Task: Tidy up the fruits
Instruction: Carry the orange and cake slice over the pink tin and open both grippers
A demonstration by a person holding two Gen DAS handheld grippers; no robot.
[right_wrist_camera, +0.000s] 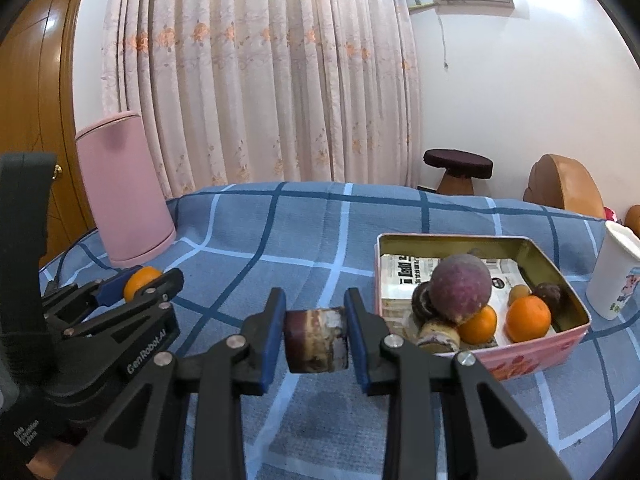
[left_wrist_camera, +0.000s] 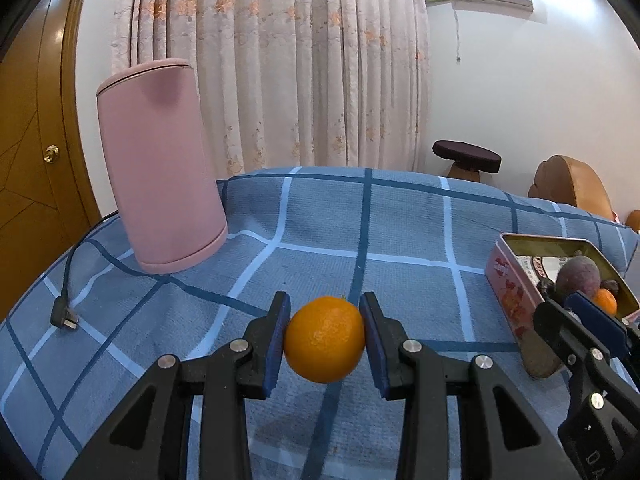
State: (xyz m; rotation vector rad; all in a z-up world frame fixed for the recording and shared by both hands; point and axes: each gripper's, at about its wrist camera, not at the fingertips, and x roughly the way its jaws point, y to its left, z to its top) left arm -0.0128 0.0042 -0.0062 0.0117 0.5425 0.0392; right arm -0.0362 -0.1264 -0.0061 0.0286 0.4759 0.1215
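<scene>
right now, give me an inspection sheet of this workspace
surface: blue checked cloth over the table, bare in the middle.
job's things: small orange citrus fruit and short purple-brown cut piece, both held; pink metal tin lined with printed paper, holding a big purple round fruit, two oranges and several small dark pieces.
clutter: tall pink cylindrical container at the far left; white printed cup right of the tin.
grippers: left tool shut on the citrus; right tool shut on the cut piece, beside the tin.
cables: black cord with plug lying loose on the cloth's left edge.
surroundings: floral curtain, wooden door, dark stool, wall air conditioner.
</scene>
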